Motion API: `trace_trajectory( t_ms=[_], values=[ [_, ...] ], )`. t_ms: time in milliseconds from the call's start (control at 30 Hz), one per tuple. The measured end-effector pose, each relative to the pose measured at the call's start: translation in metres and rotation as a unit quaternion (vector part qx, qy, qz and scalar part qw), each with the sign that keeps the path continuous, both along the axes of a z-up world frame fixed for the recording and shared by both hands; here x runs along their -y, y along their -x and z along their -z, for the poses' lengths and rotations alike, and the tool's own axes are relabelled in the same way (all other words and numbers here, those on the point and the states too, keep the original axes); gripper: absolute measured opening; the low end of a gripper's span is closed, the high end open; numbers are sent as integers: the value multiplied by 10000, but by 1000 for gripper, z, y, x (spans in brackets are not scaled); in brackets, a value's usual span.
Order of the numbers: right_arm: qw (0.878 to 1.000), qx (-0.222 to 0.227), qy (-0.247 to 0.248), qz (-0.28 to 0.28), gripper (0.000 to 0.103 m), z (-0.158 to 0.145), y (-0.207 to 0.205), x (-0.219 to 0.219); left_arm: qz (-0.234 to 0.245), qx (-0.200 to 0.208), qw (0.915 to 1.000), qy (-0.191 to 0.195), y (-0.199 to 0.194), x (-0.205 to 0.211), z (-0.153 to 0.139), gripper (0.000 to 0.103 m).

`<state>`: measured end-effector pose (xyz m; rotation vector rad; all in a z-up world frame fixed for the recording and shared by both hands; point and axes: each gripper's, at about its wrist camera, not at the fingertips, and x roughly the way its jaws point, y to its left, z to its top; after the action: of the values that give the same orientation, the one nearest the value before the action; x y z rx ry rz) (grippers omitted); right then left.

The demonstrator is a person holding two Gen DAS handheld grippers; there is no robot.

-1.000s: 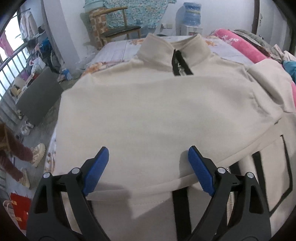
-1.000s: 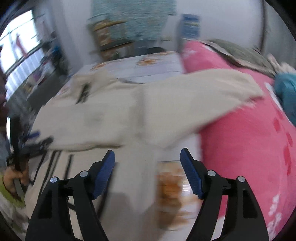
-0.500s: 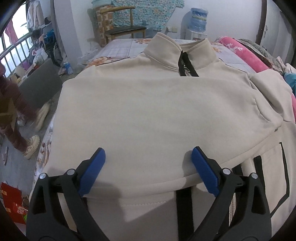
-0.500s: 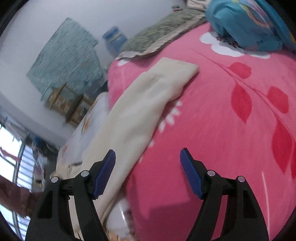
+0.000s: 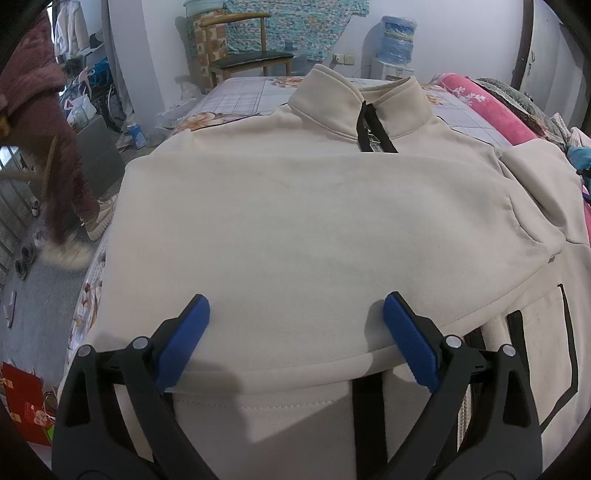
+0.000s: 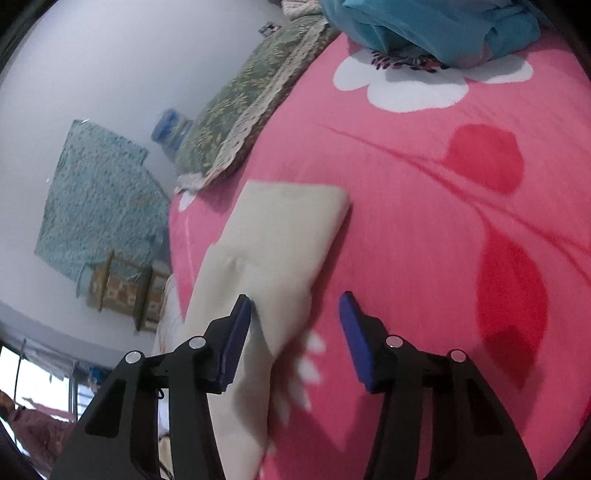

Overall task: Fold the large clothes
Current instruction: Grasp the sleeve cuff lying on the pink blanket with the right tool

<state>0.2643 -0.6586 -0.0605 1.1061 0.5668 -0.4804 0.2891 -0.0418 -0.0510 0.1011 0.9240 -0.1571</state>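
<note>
Left wrist view: cream sweatshirt (image 5: 317, 229) spread flat on the bed (image 5: 243, 98), collar (image 5: 362, 107) at the far end, black zipper (image 5: 371, 131) at the neck. One sleeve folded across the chest; its cuff edge runs along the near side. Left gripper (image 5: 295, 332) hovers over that near edge, jaws spread wide, nothing between the blue pads (image 5: 184, 339). Black trim lines show on the body at lower right. Pink blanket (image 5: 491, 110) along the right of the bed. Chair (image 5: 247, 55) and water bottle (image 5: 397, 35) by the far wall. A person's legs (image 5: 66, 177) stand on the floor at left.

Right wrist view: picture rolled and slightly blurred. The other sleeve (image 6: 273, 258) lies out across the pink blanket (image 6: 424, 221), cuff end pointing away. Right gripper (image 6: 295, 325) sits low over the sleeve, its jaws just closing in, about half apart. The left pad (image 6: 236, 339) lies against the sleeve's side; the right pad is clear of it, over the blanket. Not yet gripping. Green pillow (image 6: 251, 92) and blue bundle (image 6: 424, 26) beyond.
</note>
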Motion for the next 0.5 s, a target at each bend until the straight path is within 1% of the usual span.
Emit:
trace_trajectory(
  t_ms=[200,333,433,500],
  values=[
    [9994,-214,245,127,45,2,-17,6,0,1,10000,2,0,0,0,92],
    [9979,-426,491,74,34,0,-18,6,3,0,10000,2,0,0,0,92],
    [9975,-430,555,3,17,-3,-20,4,1,1,10000,5,0,0,0,92],
    [9972,-391,642,-30,14,-10,-18,0,1,2,10000,3,0,0,0,92]
  ],
)
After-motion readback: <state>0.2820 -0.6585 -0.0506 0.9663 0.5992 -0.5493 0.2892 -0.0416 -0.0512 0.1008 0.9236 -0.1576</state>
